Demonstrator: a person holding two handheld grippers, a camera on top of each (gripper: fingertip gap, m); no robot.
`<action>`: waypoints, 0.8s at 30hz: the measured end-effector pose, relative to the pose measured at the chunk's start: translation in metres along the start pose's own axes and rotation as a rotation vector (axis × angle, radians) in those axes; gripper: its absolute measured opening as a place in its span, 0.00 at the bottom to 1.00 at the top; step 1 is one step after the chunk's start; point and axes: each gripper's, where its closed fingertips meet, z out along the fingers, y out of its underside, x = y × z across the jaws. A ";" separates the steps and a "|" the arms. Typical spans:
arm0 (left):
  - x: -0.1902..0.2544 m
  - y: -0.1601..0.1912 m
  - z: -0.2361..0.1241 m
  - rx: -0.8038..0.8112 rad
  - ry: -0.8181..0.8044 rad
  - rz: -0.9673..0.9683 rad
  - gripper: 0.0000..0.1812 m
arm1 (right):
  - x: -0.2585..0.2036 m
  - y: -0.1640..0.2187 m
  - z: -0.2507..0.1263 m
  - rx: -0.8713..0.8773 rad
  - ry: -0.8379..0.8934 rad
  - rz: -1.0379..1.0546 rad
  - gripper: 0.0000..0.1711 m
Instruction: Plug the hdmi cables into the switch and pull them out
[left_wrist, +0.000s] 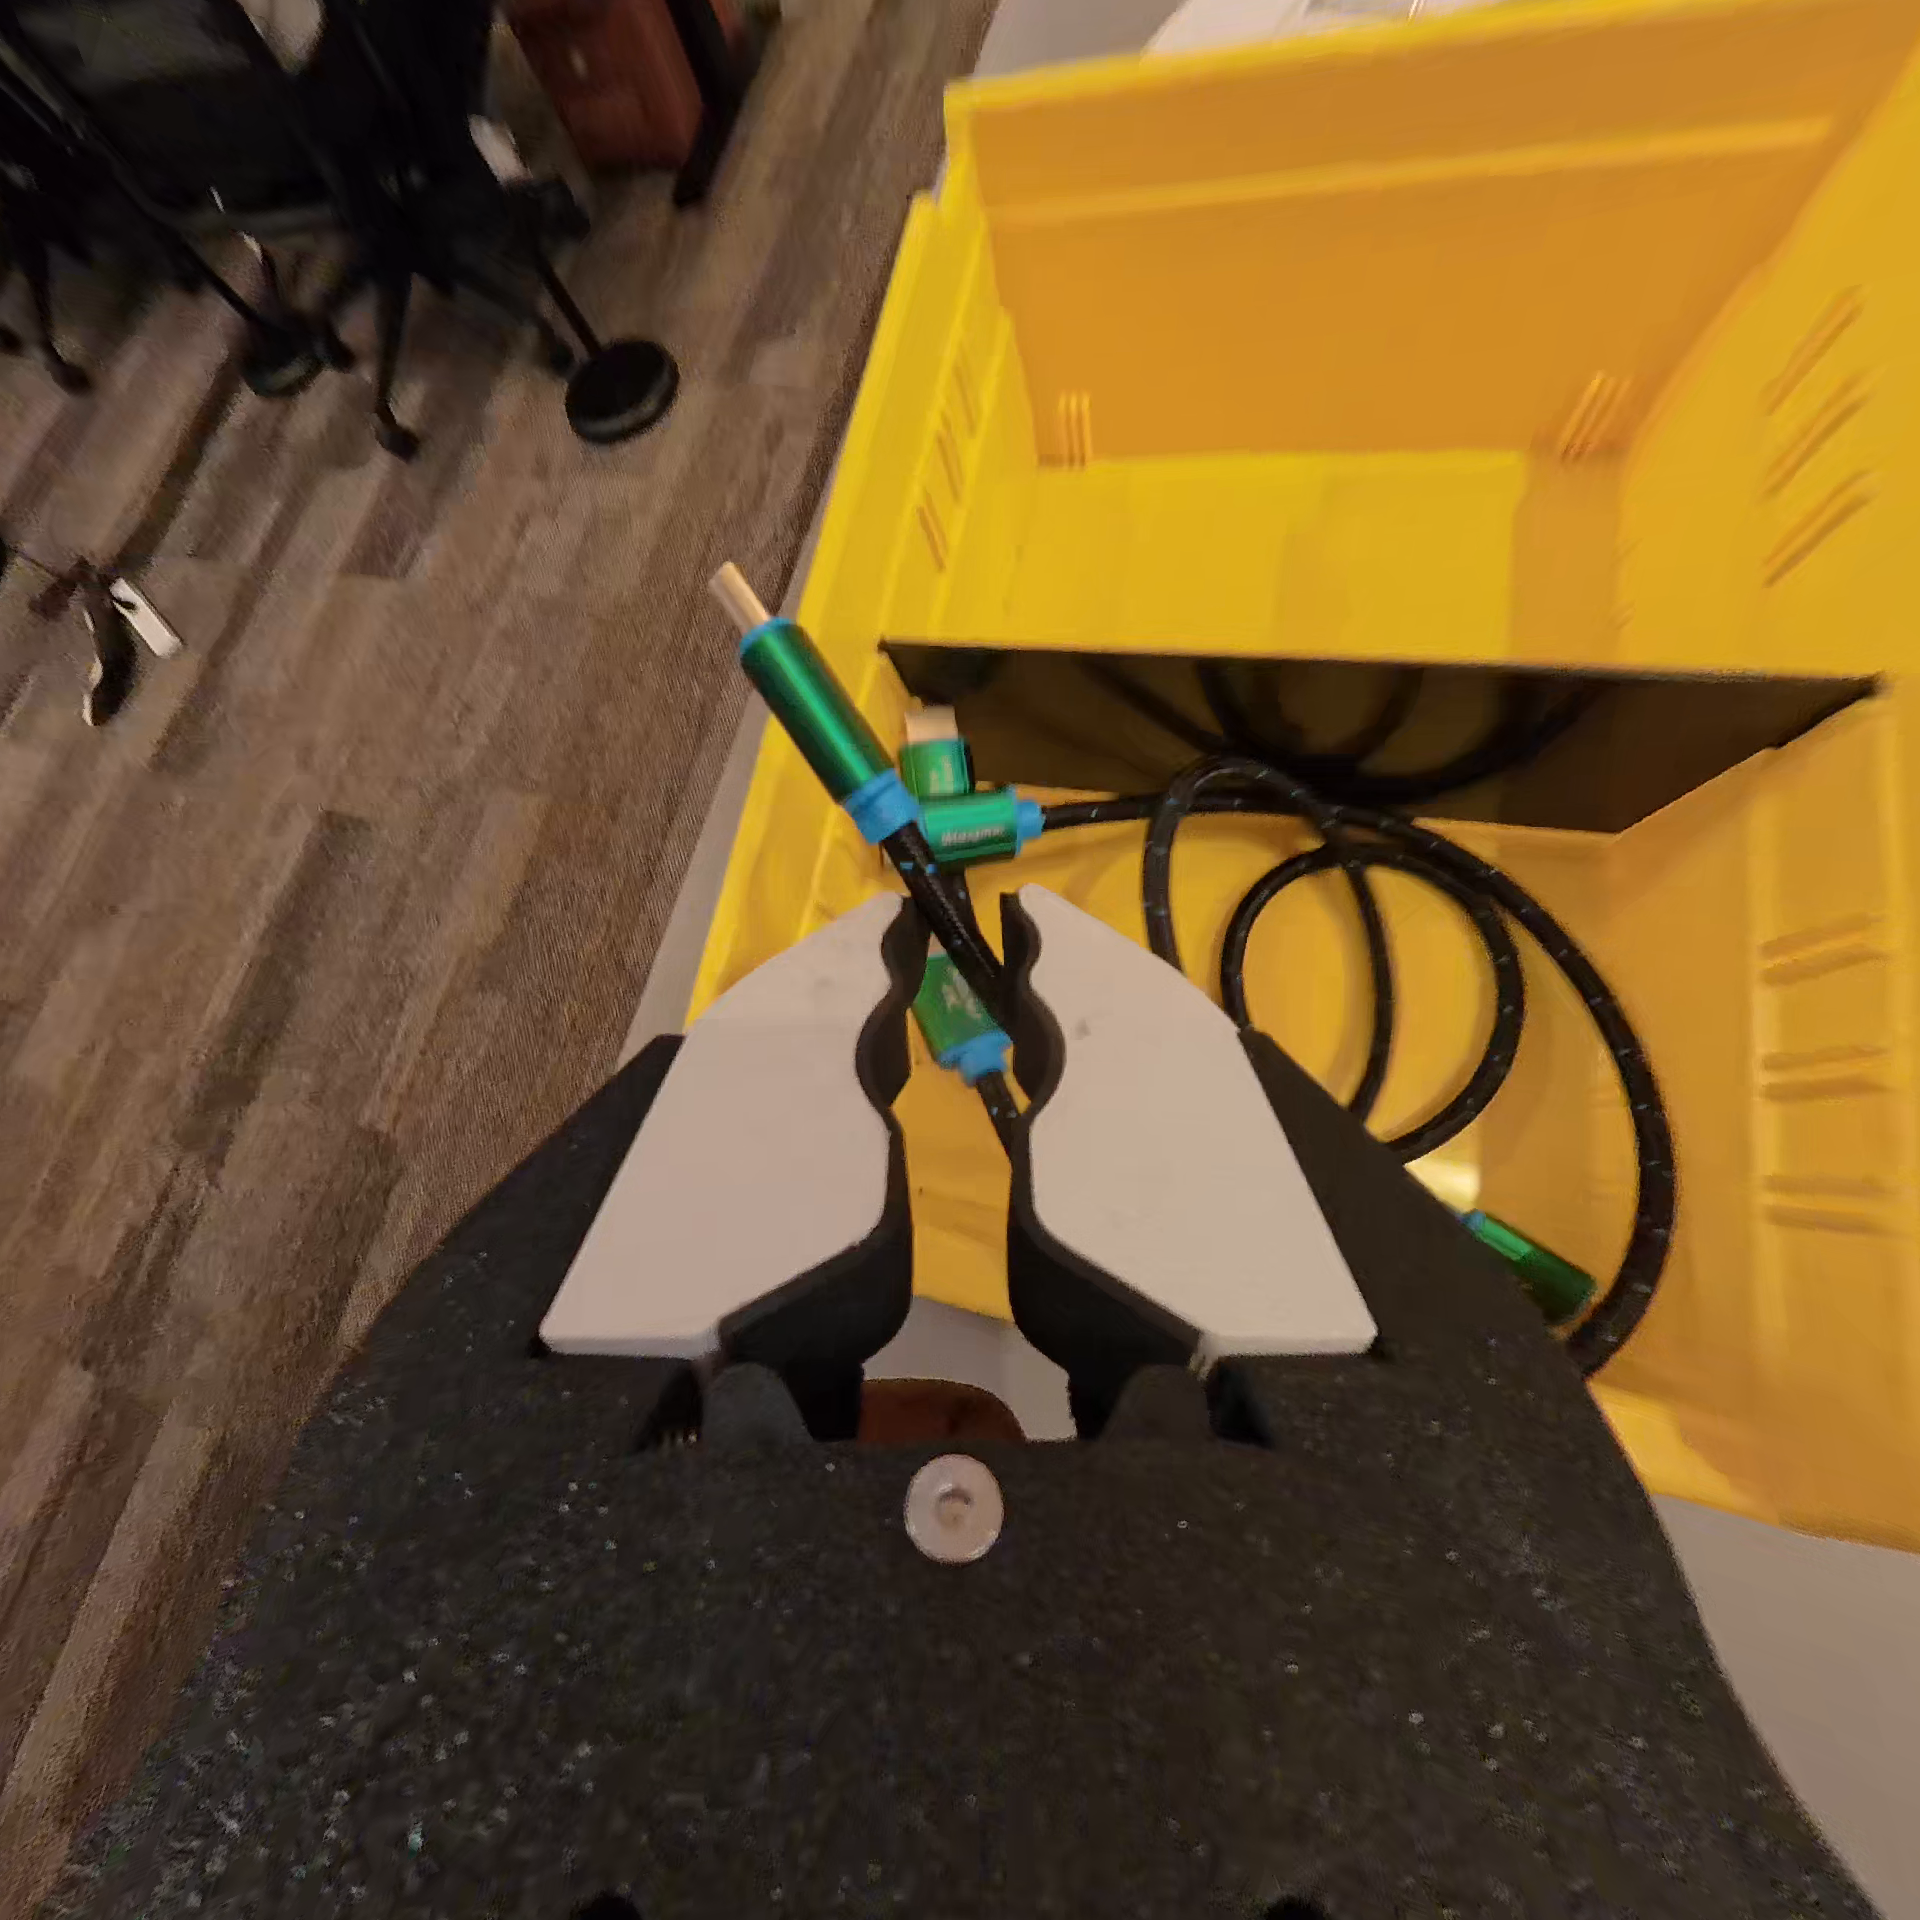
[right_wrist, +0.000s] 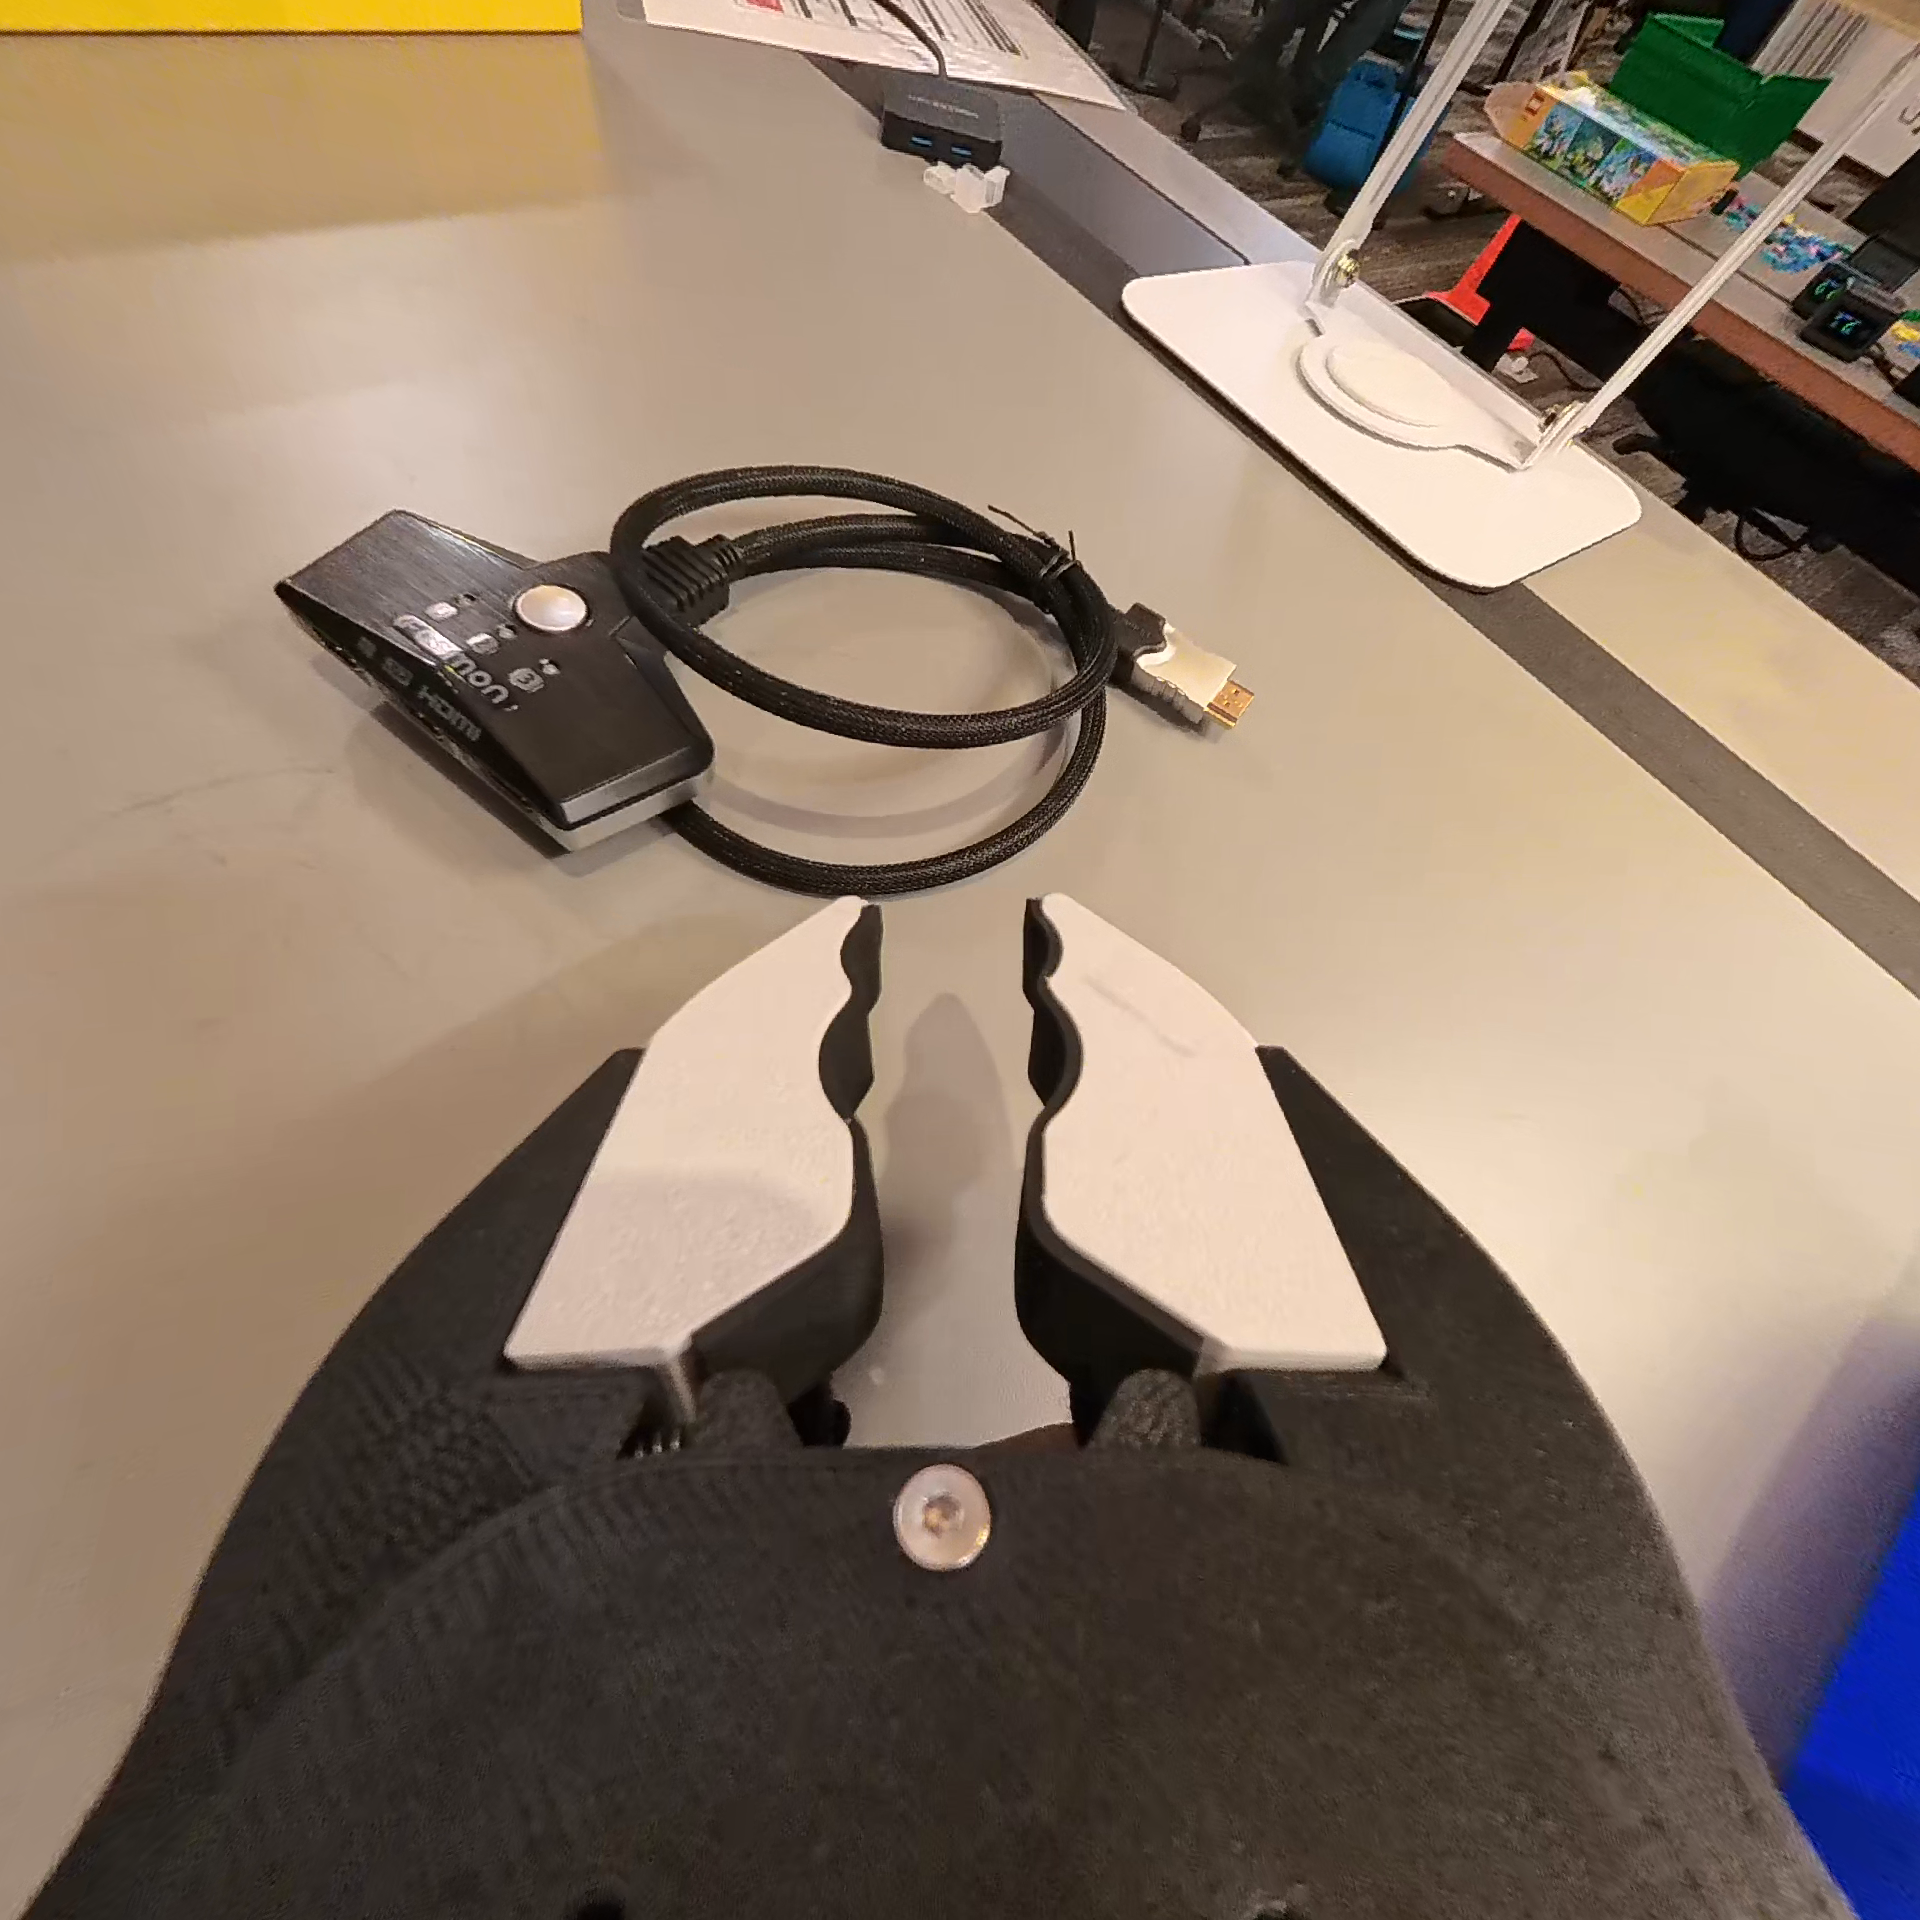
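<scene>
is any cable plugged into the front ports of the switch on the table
No, the switch lies alone on the grey table, only its own attached black cable looped beside it.

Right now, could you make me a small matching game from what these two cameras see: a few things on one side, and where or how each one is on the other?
Things:
1. left gripper
2. right gripper
3. HDMI switch
4. yellow bin

States:
A. lies on the grey table with its own black cable looped beside it
B. holds coiled cables with green plugs
C. open, with nothing between its fingers
D. closed on a black braided cable, a green plug sticking up beyond it

Pairs: 1-D, 2-C, 3-A, 4-B
</scene>
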 end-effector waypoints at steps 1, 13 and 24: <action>0.002 -0.009 -0.007 0.030 0.002 0.006 0.07 | 0.000 0.000 0.000 0.000 -0.002 -0.001 0.15; 0.086 -0.144 -0.123 0.411 0.172 0.226 0.04 | -0.002 0.000 0.000 -0.002 -0.012 -0.011 0.15; 0.347 -0.048 -0.172 0.028 1.243 0.532 0.03 | -0.011 0.000 0.000 0.001 -0.040 -0.063 0.16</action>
